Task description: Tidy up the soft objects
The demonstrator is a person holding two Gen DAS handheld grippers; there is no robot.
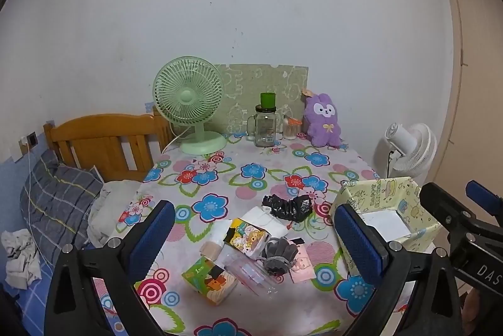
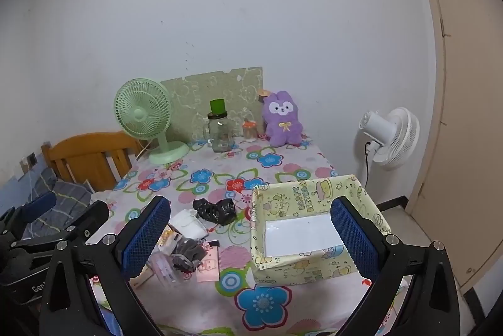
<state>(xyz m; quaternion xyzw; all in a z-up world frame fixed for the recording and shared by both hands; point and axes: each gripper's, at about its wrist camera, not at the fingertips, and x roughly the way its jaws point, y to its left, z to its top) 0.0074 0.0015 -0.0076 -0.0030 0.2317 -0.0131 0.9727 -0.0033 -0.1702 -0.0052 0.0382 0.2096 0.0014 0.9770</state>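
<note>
A heap of small soft things lies on the flowered tablecloth (image 1: 220, 178): a grey glove (image 1: 279, 254) (image 2: 187, 254), a black crumpled bag (image 1: 287, 207) (image 2: 215, 210), a white cloth (image 2: 188, 222), tissue packs (image 1: 248, 237) and a green packet (image 1: 209, 281). A yellow patterned box (image 2: 314, 229) (image 1: 393, 210) stands open at the table's right, with a white bottom. My left gripper (image 1: 254, 237) hovers open above the heap, touching nothing. My right gripper (image 2: 251, 237) is open above the box's left wall. A purple plush rabbit (image 1: 323, 123) (image 2: 283, 122) sits at the back.
At the back stand a green desk fan (image 1: 188, 106), a glass jar with a green cup on it (image 1: 265, 125), a small orange-lidded jar (image 1: 290, 128) and a green board (image 1: 261, 90). A white fan (image 2: 389, 137) stands right of the table. A bed with wooden headboard (image 1: 103, 144) lies left.
</note>
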